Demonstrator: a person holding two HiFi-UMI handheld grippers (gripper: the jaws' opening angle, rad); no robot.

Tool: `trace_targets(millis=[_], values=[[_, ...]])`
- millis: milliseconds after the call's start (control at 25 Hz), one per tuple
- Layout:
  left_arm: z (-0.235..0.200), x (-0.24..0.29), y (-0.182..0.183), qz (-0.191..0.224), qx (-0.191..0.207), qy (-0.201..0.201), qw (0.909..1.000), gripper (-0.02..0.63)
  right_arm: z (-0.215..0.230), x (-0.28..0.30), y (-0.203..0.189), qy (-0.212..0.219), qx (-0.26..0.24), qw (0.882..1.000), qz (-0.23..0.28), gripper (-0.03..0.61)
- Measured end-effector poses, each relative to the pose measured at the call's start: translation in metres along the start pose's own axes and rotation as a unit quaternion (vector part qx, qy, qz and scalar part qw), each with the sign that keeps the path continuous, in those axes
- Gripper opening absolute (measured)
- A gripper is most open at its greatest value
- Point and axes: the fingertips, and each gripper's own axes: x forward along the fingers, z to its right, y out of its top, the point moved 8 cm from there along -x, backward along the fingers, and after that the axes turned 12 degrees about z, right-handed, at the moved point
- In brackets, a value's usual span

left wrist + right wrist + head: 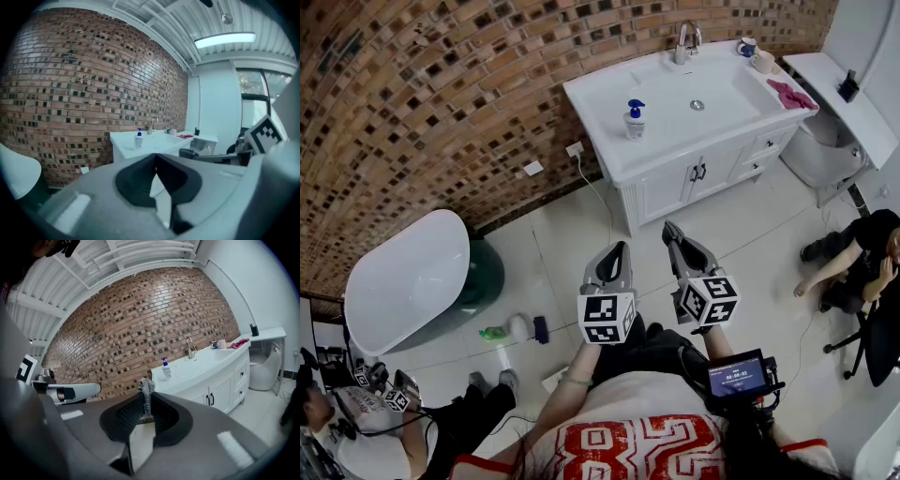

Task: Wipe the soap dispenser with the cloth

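Bright, even indoor light; a ceiling tube lamp glows overhead. Both gripper views bulge fisheye-style, with dark corners and blurred foreground.

Soap dispenser on white vanity

Floor open up to vanity; soap dispenser stands clear.
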Motion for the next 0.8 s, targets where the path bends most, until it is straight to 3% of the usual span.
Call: trace_targets(millis=[440,800], values=[[-0.012,0.067,-0.005,-0.001,0.003,-0.014,0.9999,0.002,0.031,0.049,0.007,0.002,-0.003,1.0,-0.001,0.051],[-0.053,0.191,0.014,0.036,-0.018,0.008,0.9992,0.002,0.077,0.171,0.048,0.039,-0.042,0.998,-0.025,0.051]])
